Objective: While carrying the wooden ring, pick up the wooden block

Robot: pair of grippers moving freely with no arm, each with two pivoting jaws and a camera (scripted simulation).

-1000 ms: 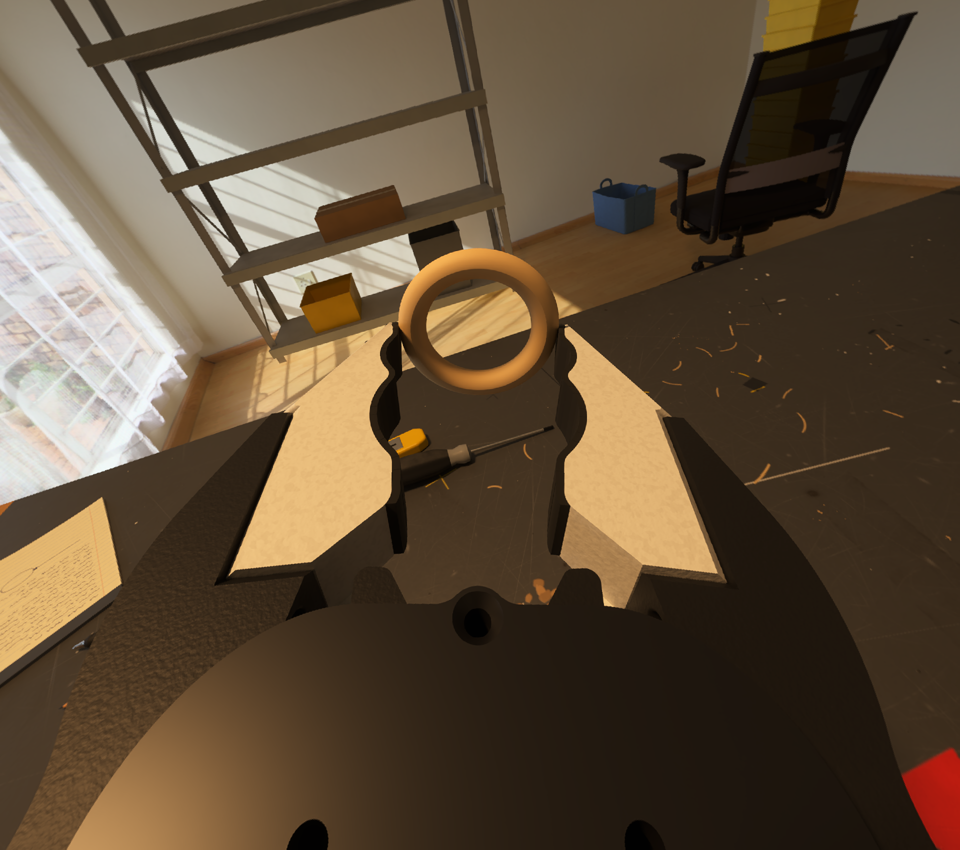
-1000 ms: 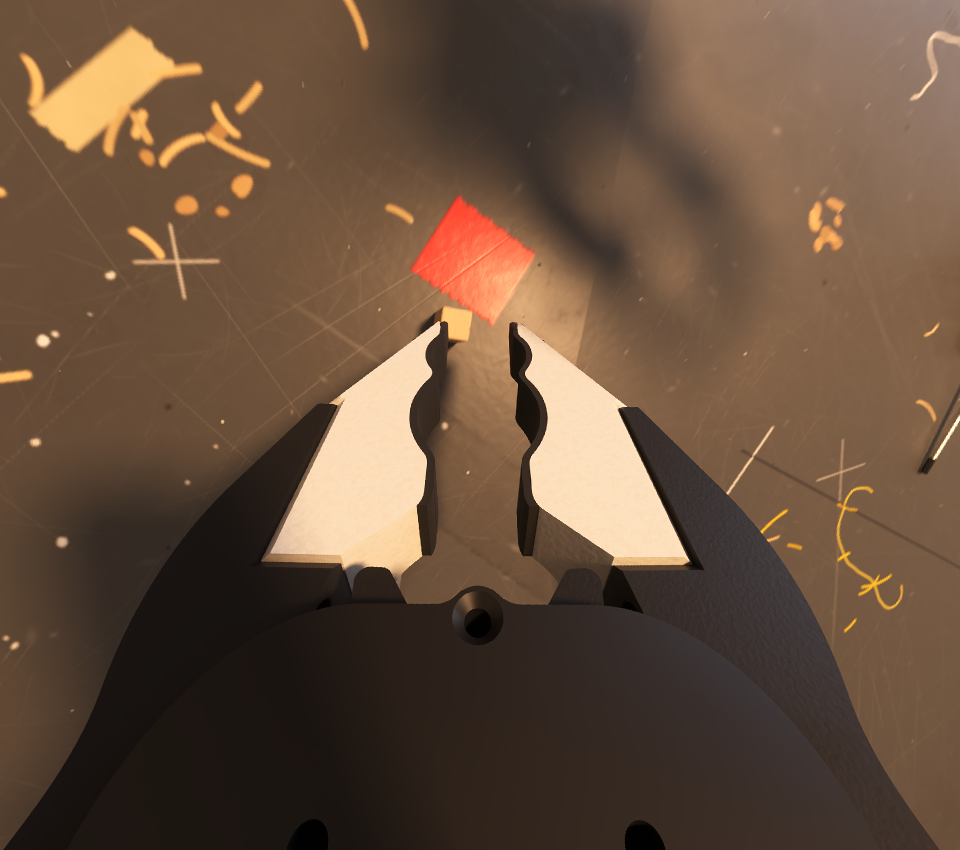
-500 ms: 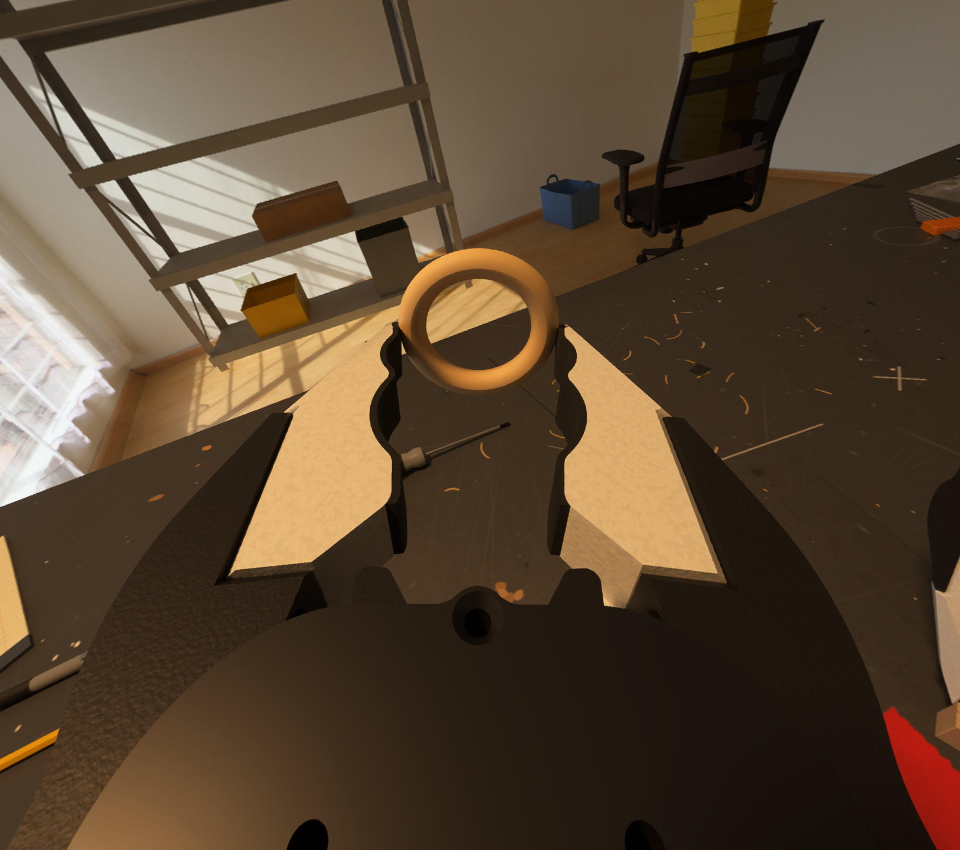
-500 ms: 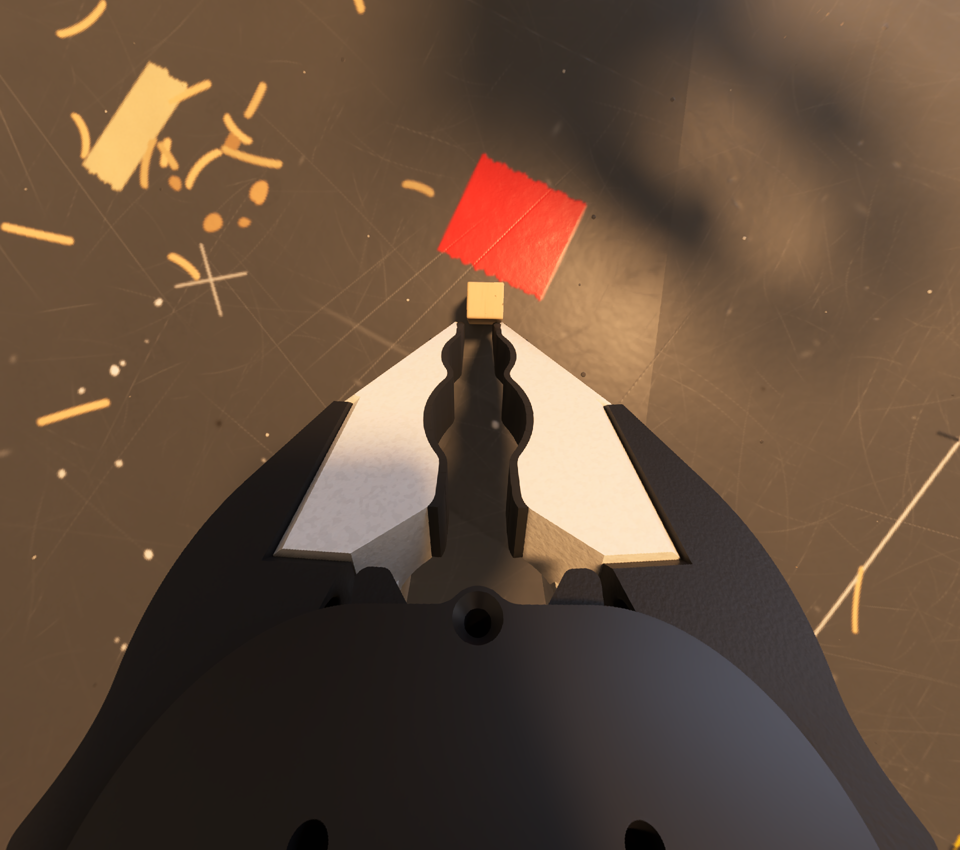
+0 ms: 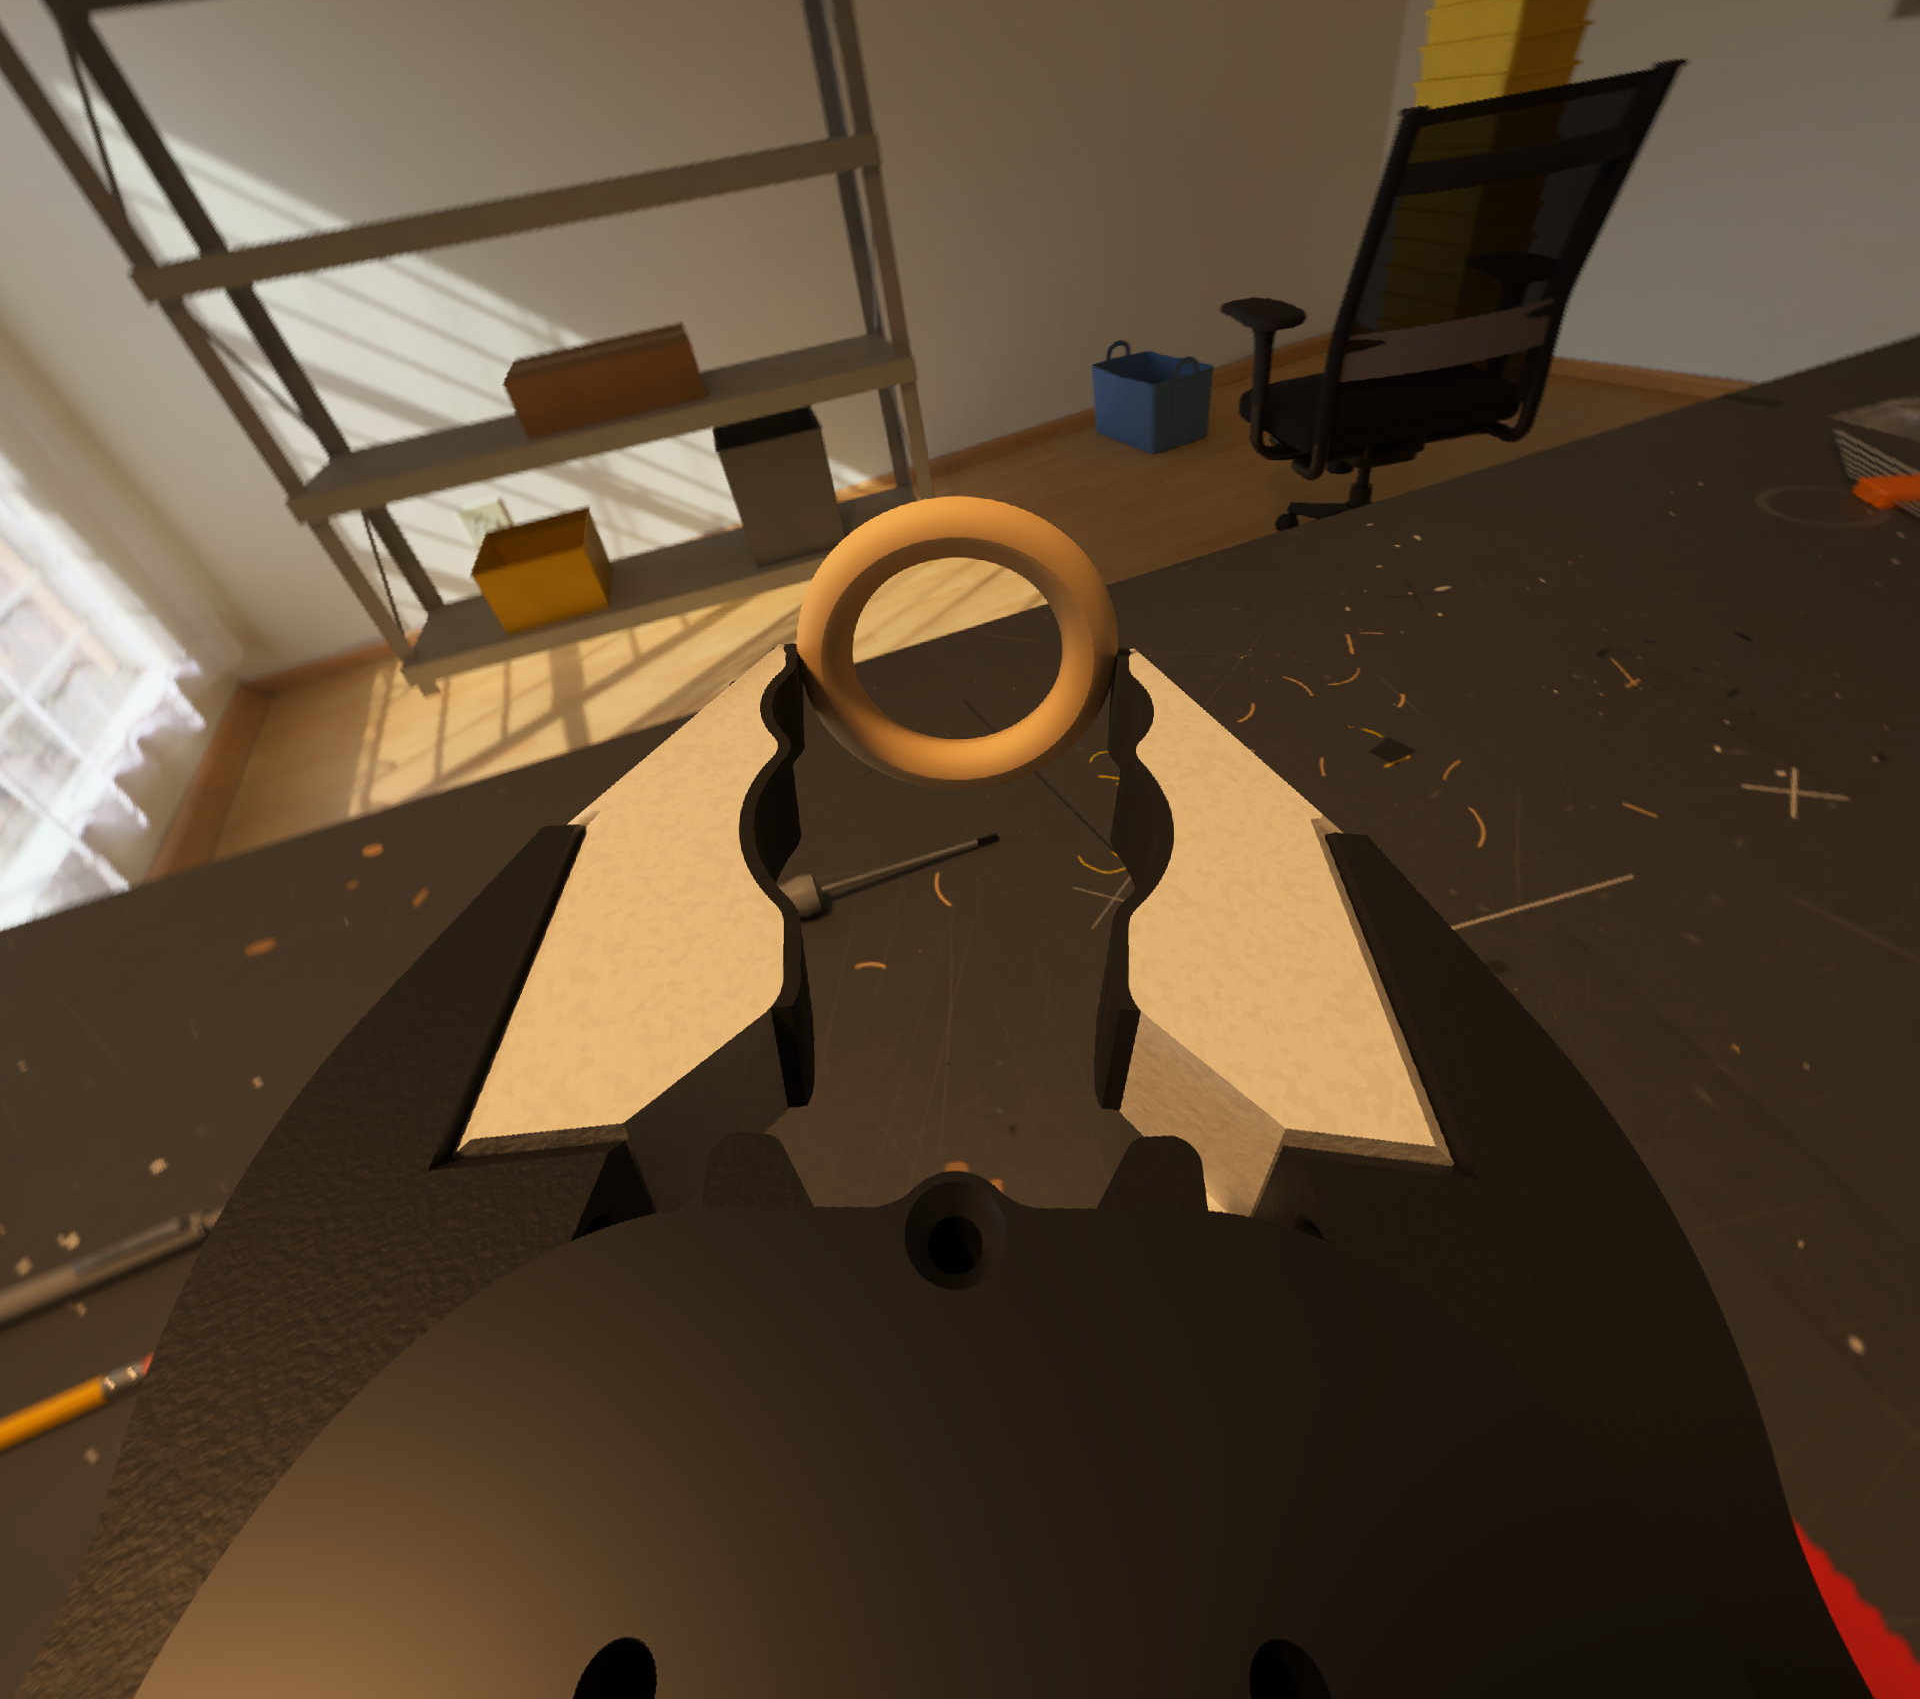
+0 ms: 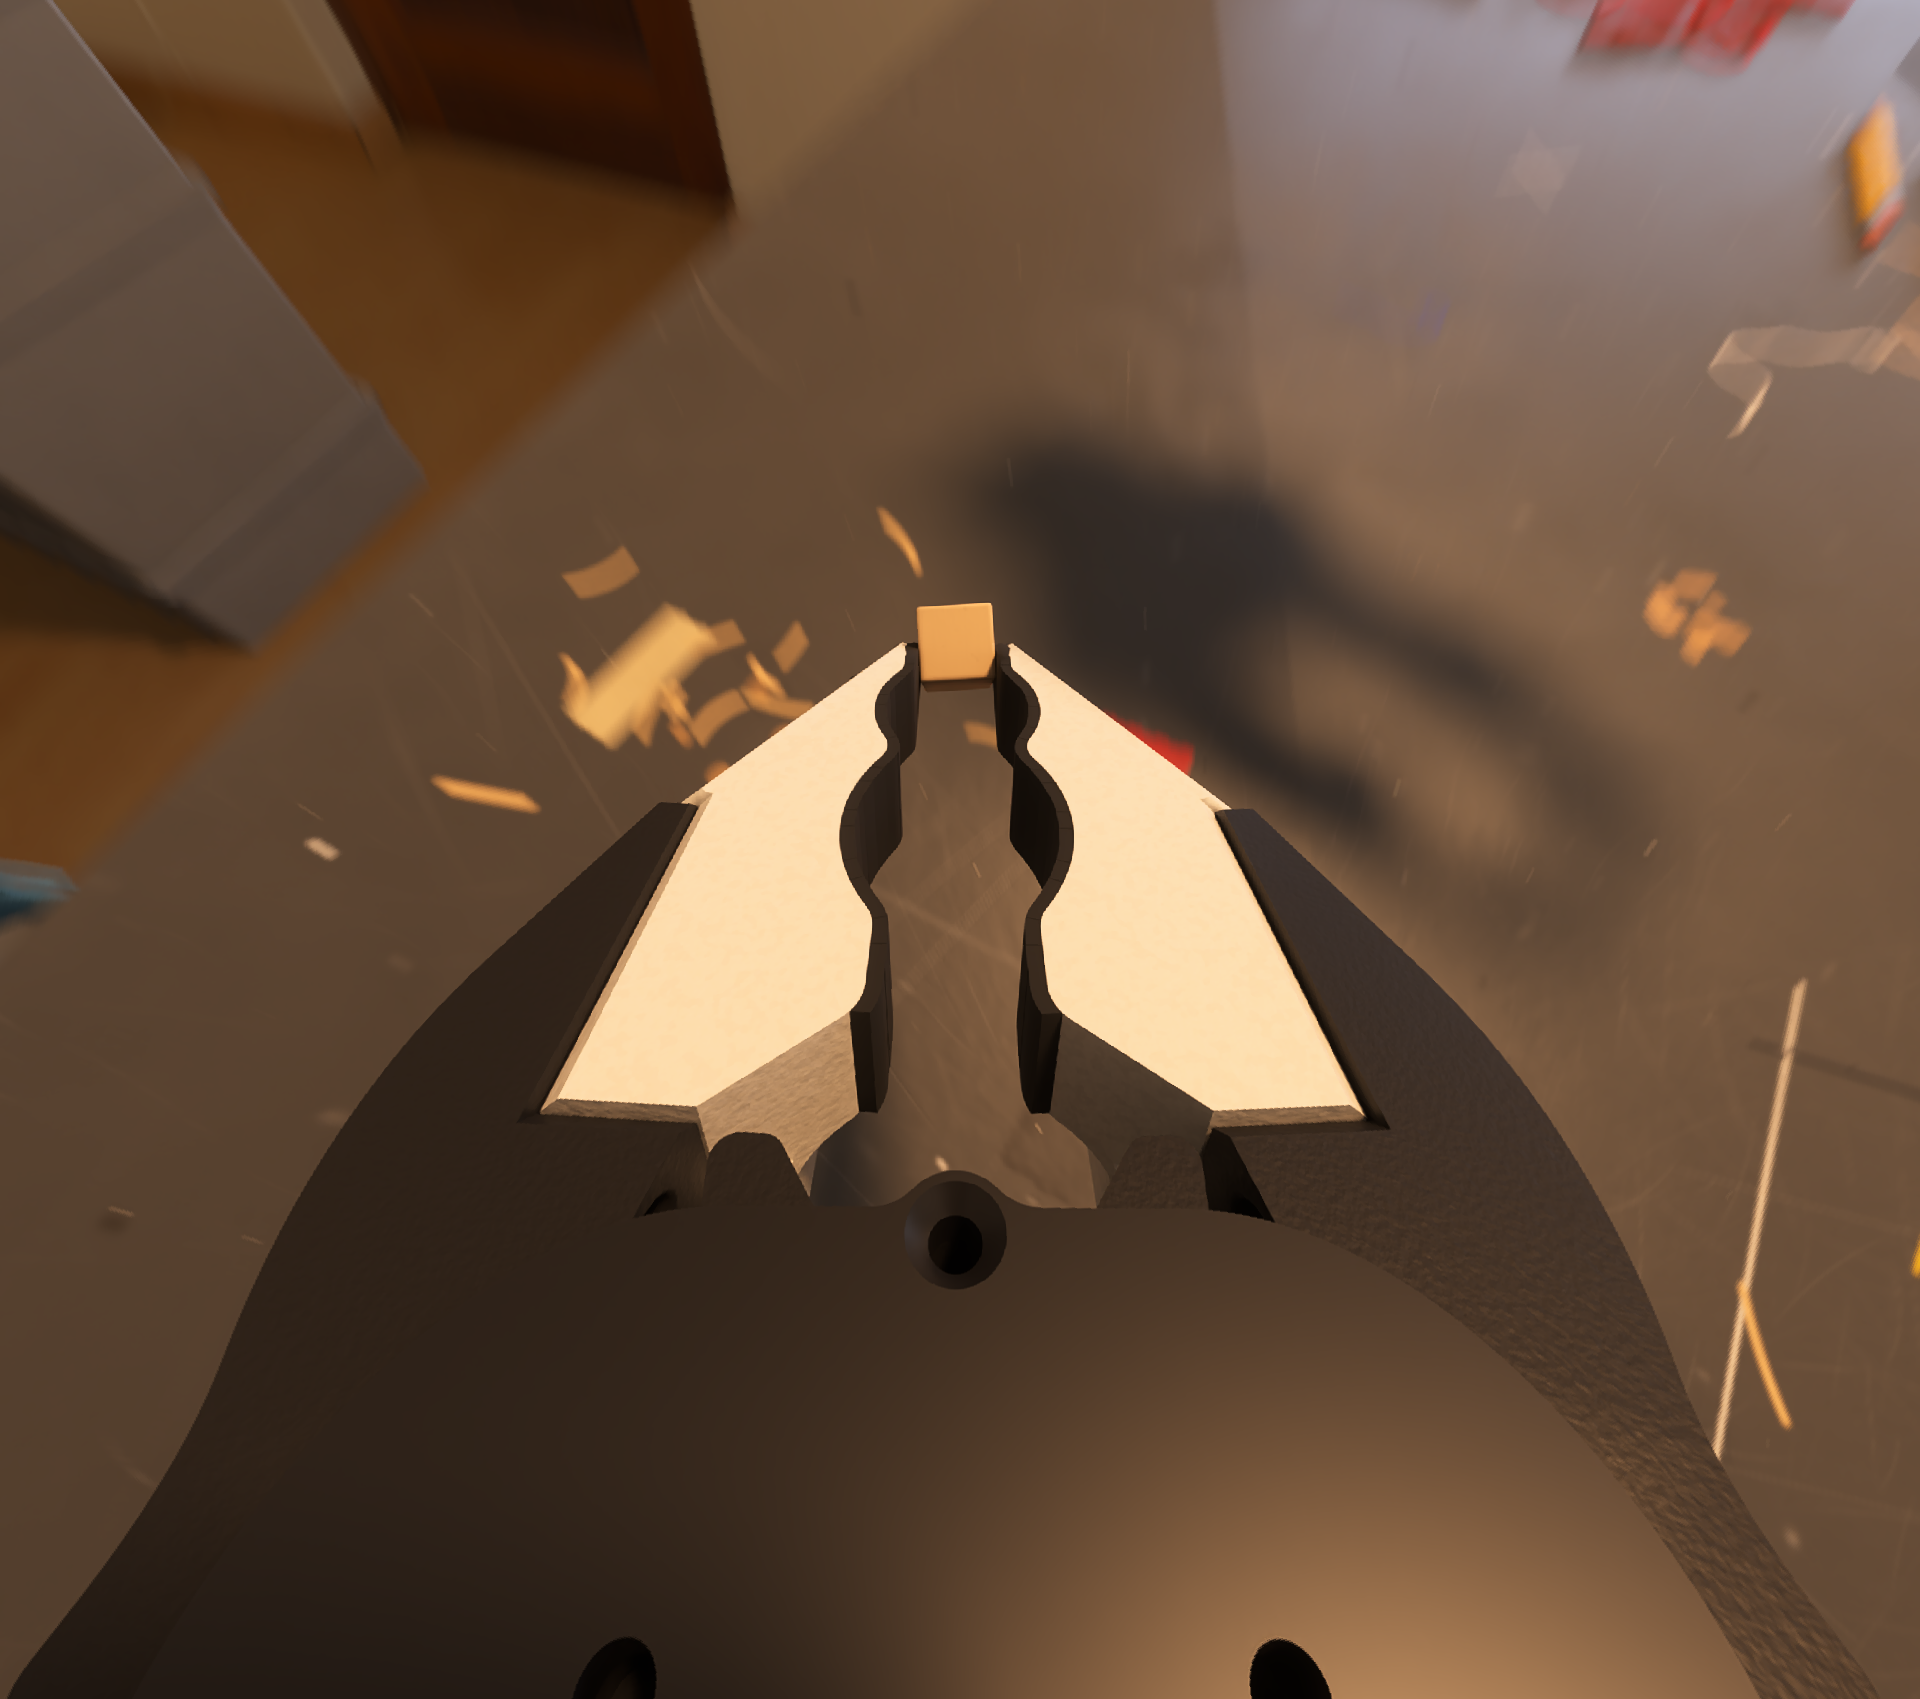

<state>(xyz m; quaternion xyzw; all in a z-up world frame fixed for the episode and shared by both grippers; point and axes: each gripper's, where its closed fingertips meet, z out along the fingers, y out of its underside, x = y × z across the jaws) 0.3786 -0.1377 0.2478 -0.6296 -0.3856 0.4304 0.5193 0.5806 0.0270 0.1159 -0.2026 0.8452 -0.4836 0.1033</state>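
Wooden ring (image 5: 954, 639) clamped upright in left claw (image 5: 956, 673), frame centre; wooden block (image 6: 955, 641) pinched at right claw (image 6: 956, 662) tips above bench (image 6: 1351, 818).

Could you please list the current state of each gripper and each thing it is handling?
Left gripper: shut on the wooden ring.
Wooden ring: held upright at the fingertips, above the table.
Right gripper: shut on the wooden block.
Wooden block: pinched at the fingertips.
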